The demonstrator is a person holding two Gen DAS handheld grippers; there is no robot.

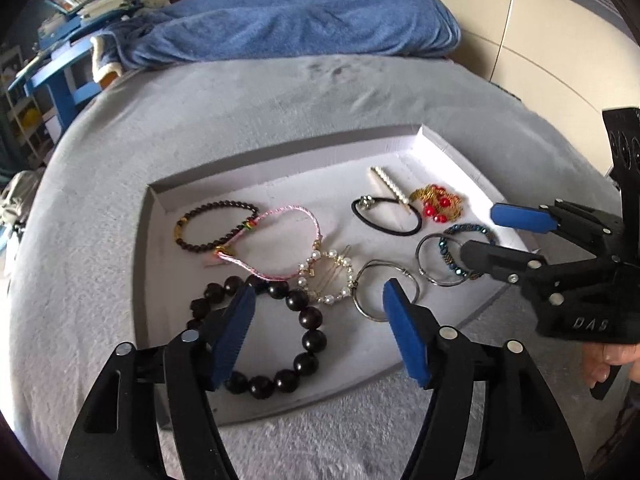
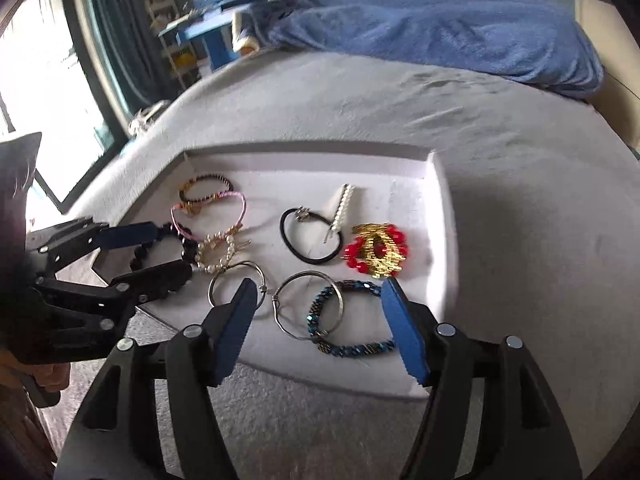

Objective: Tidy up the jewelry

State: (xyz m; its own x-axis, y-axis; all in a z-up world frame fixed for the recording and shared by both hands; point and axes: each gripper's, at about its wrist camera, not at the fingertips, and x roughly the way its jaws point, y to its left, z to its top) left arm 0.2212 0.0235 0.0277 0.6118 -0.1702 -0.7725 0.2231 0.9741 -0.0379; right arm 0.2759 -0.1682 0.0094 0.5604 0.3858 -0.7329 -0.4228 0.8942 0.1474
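We see the pearl hair clip (image 2: pixel 343 205) lying lengthwise away from us in the white tray (image 2: pixel 436 184) among bracelets; both our left gripper (image 1: pixel 320 324) and right gripper (image 2: pixel 320 324) are released, fingers spread.

The white tray (image 1: pixel 280 168) is crowded along its near side: the large dark bead bracelet (image 1: pixel 280 344), pearl ring (image 1: pixel 326 278) and silver hoops (image 2: pixel 308 304) lie touching or overlapping. Bare floor shows along the far wall and between the pink cord bracelet (image 1: pixel 280 240) and the black hair tie (image 1: pixel 386 216). The low rim is the only barrier around it.
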